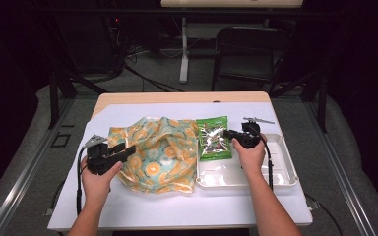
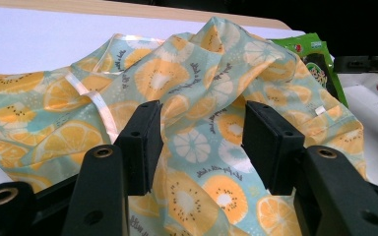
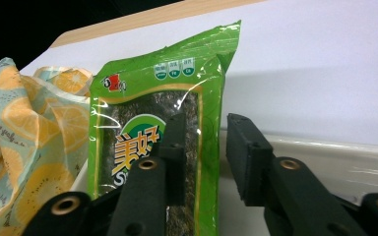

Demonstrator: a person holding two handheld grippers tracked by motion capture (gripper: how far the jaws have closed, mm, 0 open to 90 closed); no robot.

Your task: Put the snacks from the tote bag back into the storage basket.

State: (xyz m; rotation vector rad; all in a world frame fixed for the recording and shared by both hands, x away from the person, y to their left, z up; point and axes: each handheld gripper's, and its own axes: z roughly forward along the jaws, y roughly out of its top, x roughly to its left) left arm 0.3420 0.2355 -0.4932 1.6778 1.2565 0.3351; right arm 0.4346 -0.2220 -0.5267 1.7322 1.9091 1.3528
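Beside snack packet [image 1: 214, 138], right tool [image 1: 228, 133] level

The snack packet [image 1: 214, 138] lies between the bag [image 1: 155, 153] and the tray [image 1: 280, 169].

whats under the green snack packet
The green snack packet lies across the left rim of the white tray, its left edge against the fruit-print cloth bag. Whatever lies directly beneath it is covered.

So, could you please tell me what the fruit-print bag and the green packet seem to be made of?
Bag: probably thin glossy plastic film; soft crumpled folds, shiny seam strip. Packet: likely glossy plastic wrapper; bright glare, clear window showing dark contents.
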